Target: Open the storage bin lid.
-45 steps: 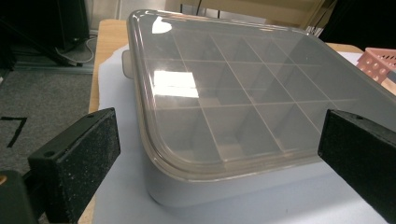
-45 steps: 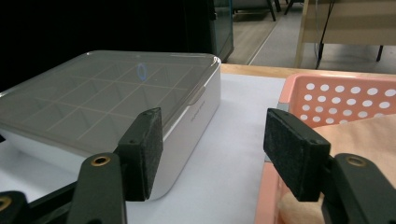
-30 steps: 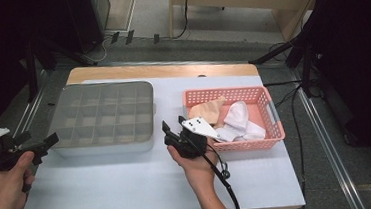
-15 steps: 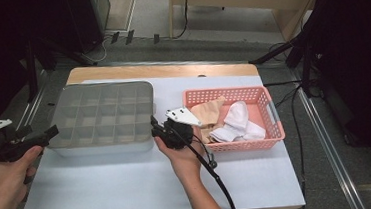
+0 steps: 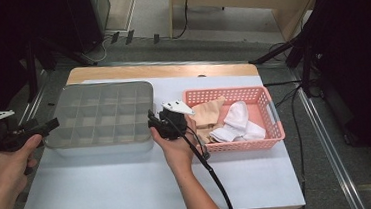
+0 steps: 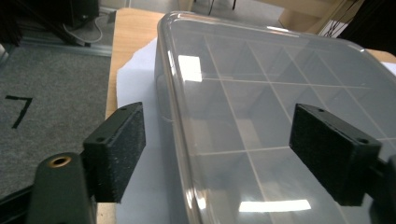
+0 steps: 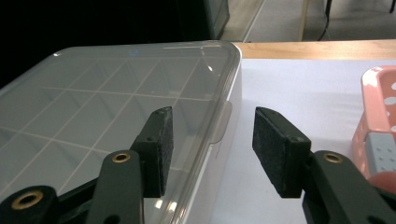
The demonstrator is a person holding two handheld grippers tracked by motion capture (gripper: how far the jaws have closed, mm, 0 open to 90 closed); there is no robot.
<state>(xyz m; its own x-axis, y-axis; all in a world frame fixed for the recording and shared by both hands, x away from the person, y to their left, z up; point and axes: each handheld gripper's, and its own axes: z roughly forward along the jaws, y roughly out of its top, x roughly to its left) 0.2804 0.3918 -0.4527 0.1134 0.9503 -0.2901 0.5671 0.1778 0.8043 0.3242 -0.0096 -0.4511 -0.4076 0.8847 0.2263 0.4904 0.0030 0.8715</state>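
While both hands sit level, left gripper (image 5: 50,126) and right gripper (image 5: 150,121) gape wide astride opposite edges of one lidded compartment box (image 5: 101,113), one pink basket (image 5: 269,109) alongside

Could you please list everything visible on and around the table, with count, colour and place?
Compartment box: one, grey translucent, clear lid on, left half of the table.
Basket: one, pink plastic, right half of the table.
Cloth items: white and beige pieces, count unclear, inside the basket.
Table: one, white sheet over a wooden top.
Cables: several, dark, on the floor behind the table.
Left gripper: one, black, jaws open astride the box's left edge.
Right gripper: one, black, jaws open astride the box's right edge by its latch tab.
Hands: two, each holding a gripper.
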